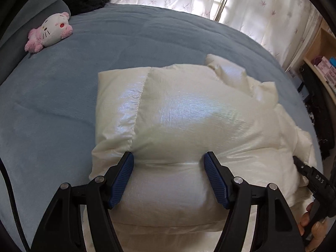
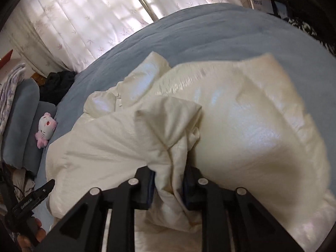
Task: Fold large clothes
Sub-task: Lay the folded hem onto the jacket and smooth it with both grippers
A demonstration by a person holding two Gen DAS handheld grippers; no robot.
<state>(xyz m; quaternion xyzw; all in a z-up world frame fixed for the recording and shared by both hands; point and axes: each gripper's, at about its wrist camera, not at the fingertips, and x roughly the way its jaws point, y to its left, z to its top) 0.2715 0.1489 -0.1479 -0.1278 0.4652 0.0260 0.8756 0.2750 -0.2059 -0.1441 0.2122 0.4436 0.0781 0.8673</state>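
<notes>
1. Centrally, cream puffer jacket [image 1: 184, 113] lies on blue bed cover [image 1: 52, 109], partly folded into a bulky bundle; sleeve end at upper right loose.
2. Left gripper [image 1: 169, 180] spread, straddling jacket's near edge, not pinching.
3. Right gripper [image 2: 169, 187] clenched on a bunched fold.
4. Left: final folds, flattening.
5. Plush toy [image 1: 49, 32] upper left, well apart.

One puffy jacket [image 1: 180, 113], cream-white, glossy and quilted, which I see lying partly folded into a thick bundle on the blue bedspread [image 1: 63, 96], a bunched fold of it raised at the near edge.
</notes>
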